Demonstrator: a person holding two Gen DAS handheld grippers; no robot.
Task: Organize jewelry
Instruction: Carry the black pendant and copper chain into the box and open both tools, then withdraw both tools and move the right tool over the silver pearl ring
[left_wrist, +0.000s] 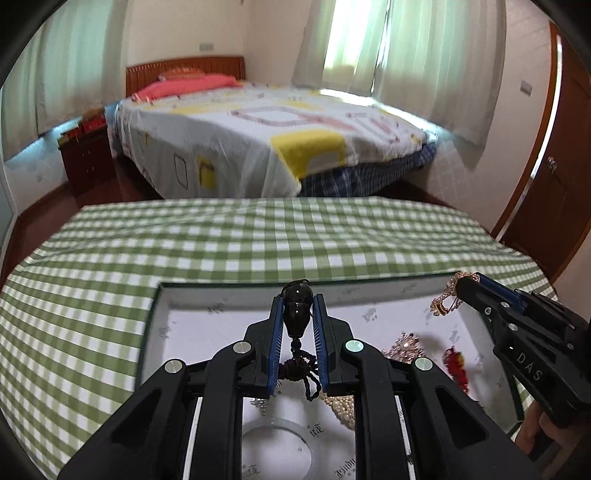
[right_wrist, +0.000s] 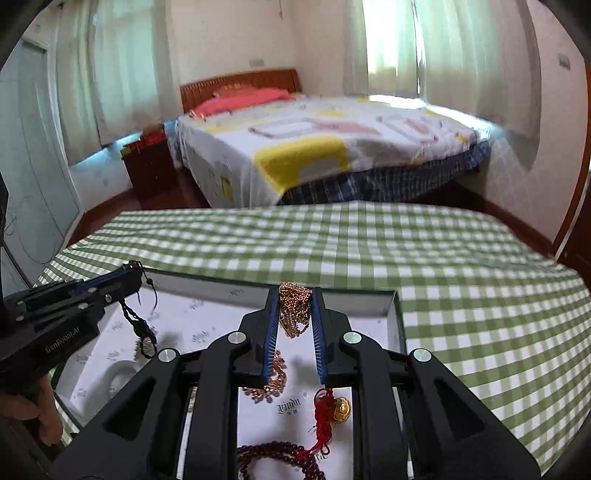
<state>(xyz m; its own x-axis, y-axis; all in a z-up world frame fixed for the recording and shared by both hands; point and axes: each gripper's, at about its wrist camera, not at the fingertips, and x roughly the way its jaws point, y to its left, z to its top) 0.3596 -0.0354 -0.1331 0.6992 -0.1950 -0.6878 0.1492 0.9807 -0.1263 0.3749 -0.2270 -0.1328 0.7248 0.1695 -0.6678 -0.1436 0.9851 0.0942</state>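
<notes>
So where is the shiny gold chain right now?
The gold chain is pinched in the right tongs, held over the far end of the white box. In the left view it dangles at the right, above that box's right side.

Pendant (left_wrist: 296, 310): glossy dark stone or glass, smooth, on a braided cord. Chain (right_wrist: 293, 308): shiny gold-coloured metal links. Box (left_wrist: 192, 325): matt white printed paper lining. Fingers (left_wrist: 279, 332): matt black plastic with ribbed blue pads. Surface (left_wrist: 258, 240): woven green-and-white checked cloth. Headboard (left_wrist: 184, 68): polished wood.
</notes>
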